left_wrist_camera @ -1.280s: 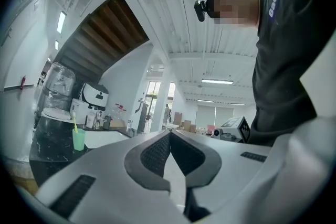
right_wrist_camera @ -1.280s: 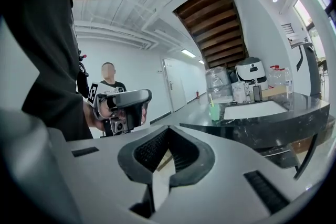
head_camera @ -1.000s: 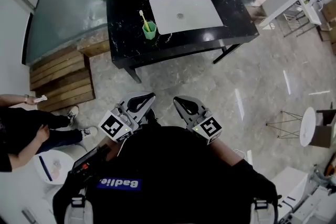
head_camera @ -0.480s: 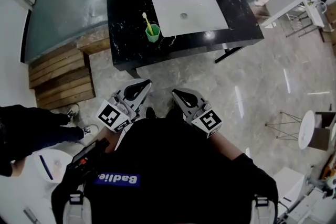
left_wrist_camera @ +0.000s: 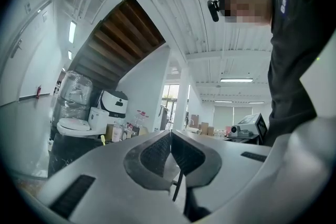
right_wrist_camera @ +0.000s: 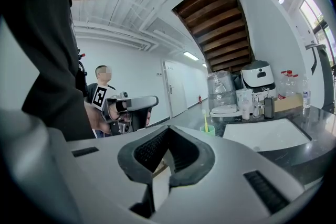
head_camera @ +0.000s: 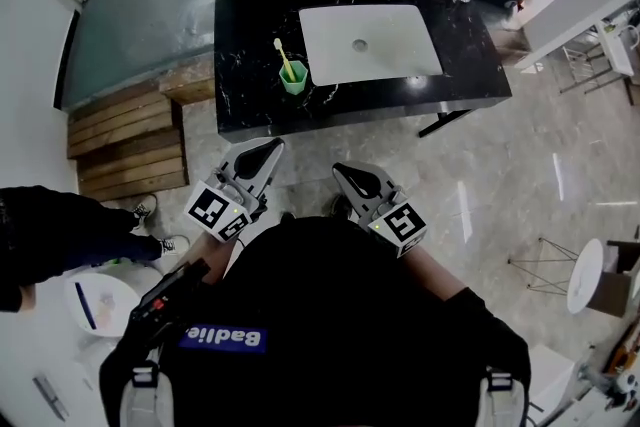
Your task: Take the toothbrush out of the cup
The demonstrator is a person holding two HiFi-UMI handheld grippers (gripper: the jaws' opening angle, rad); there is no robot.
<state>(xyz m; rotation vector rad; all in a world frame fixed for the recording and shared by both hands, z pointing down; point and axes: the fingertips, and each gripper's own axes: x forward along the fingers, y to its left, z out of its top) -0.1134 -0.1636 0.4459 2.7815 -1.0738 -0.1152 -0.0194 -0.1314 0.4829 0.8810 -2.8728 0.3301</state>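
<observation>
Both the left gripper [head_camera: 268, 149] and right gripper [head_camera: 345, 172] have jaws clenched together, holding nothing.

The left gripper [head_camera: 258, 158] and the right gripper [head_camera: 352, 180] are held low, side by side and a little apart. Both point forward, about level. Each has its jaws closed tight together, with nothing between them.
</observation>
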